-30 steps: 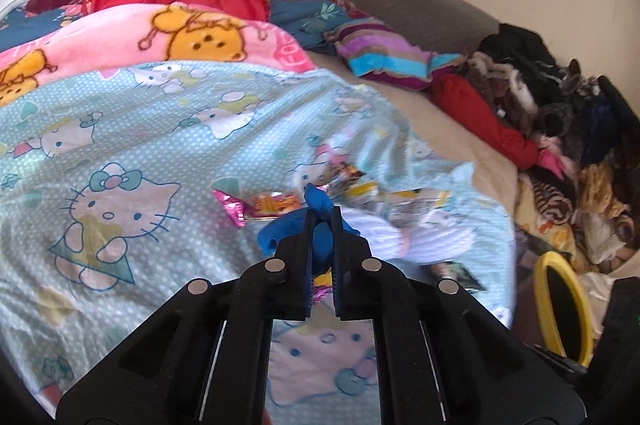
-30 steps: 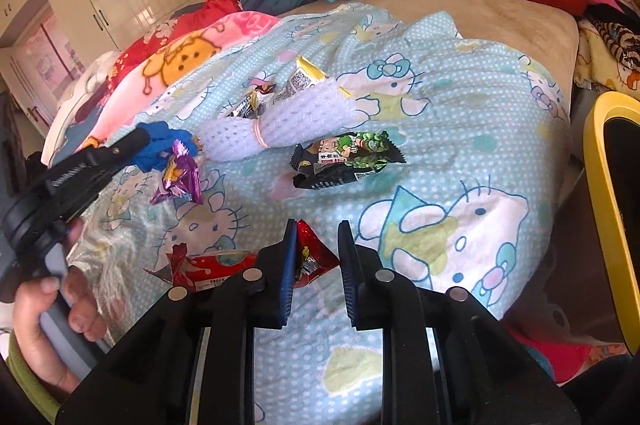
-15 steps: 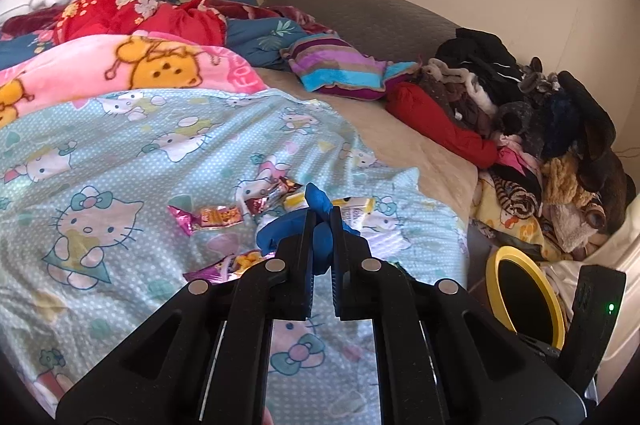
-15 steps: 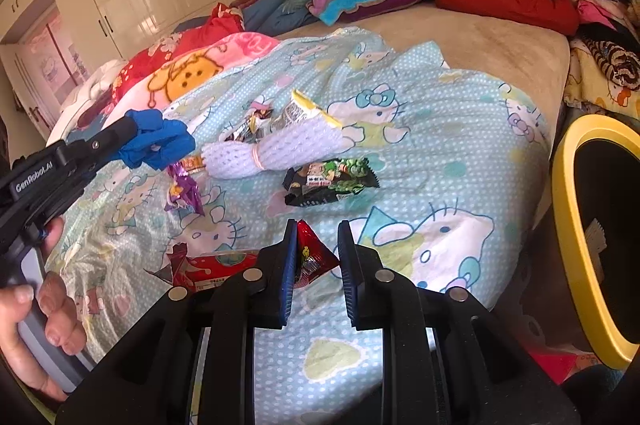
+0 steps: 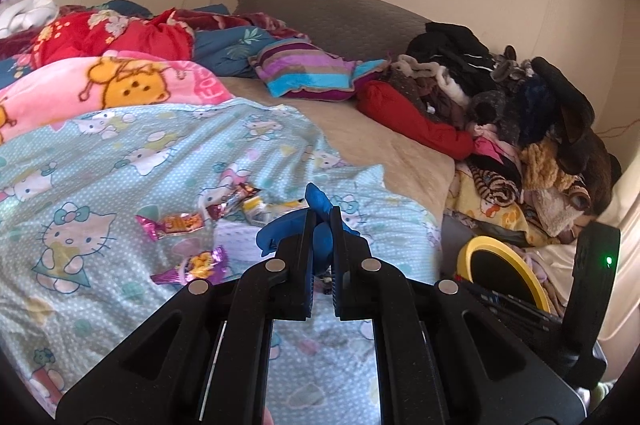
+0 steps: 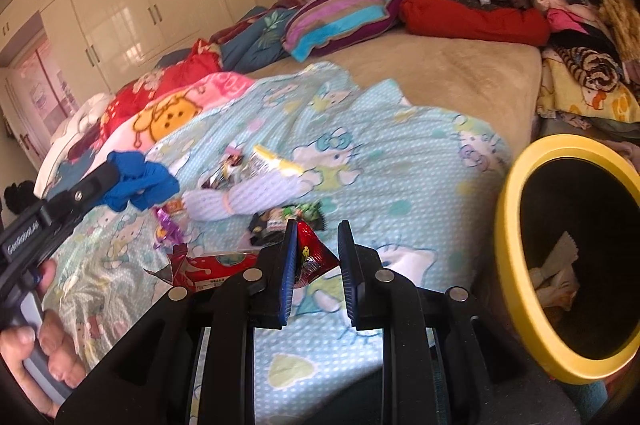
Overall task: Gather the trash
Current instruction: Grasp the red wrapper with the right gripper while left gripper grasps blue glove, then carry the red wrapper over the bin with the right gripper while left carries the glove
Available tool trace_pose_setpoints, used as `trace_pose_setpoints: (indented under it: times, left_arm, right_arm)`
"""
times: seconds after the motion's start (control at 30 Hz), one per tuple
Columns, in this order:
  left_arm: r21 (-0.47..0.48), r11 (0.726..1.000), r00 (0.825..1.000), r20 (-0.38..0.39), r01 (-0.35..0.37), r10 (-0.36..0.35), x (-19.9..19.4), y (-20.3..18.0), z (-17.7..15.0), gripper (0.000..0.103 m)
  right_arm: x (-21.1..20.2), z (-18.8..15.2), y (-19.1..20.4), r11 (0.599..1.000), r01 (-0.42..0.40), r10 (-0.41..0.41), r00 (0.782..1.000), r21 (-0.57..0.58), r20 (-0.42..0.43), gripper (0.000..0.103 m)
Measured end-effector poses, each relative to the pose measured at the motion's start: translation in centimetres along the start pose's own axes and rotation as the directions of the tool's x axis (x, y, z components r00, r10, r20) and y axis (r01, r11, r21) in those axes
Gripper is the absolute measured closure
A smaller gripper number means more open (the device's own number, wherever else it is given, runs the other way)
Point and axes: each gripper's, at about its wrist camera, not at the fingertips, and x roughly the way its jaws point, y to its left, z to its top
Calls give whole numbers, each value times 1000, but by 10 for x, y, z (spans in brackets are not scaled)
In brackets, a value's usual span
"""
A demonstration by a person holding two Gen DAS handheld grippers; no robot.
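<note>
My left gripper [image 5: 321, 221] is shut on a crumpled blue glove [image 5: 320, 203] and holds it above the bed; it also shows in the right wrist view [image 6: 138, 181]. My right gripper [image 6: 316, 237] is shut on a red wrapper [image 6: 310, 255] lifted off the Hello Kitty sheet [image 6: 400, 161]. A yellow-rimmed black trash bin [image 6: 516, 181] stands beside the bed at right, with paper scraps inside; it also shows in the left wrist view [image 5: 480, 245]. Several snack wrappers [image 6: 280, 217] and a white mesh piece [image 6: 248, 197] lie on the sheet.
A red packet [image 6: 208, 265] lies near my right gripper. A clothes pile [image 5: 520, 113] fills the bed's right side. Blankets and a striped pillow [image 5: 312, 73] lie at the back. White wardrobes [image 6: 132, 5] stand behind.
Both grippers have risen and swung right toward the bin, each keeping its hold. The bin now looms larger in the right wrist view.
</note>
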Motion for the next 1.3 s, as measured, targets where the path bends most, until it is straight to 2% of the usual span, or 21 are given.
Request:
trace_pose_setpoints:
  times: [0.57,1.3]
  left_arm:
    - [86,992,996,-32,87,-85,2,-53,-8,100]
    - [186,967,984,-68,176,-166,7,-113,-21,100]
  right_arm:
    - [-34,21,-56,991,87,-97,991,98,97,84]
    - [-61,25,-126,954,196,-231,963,226,141,84]
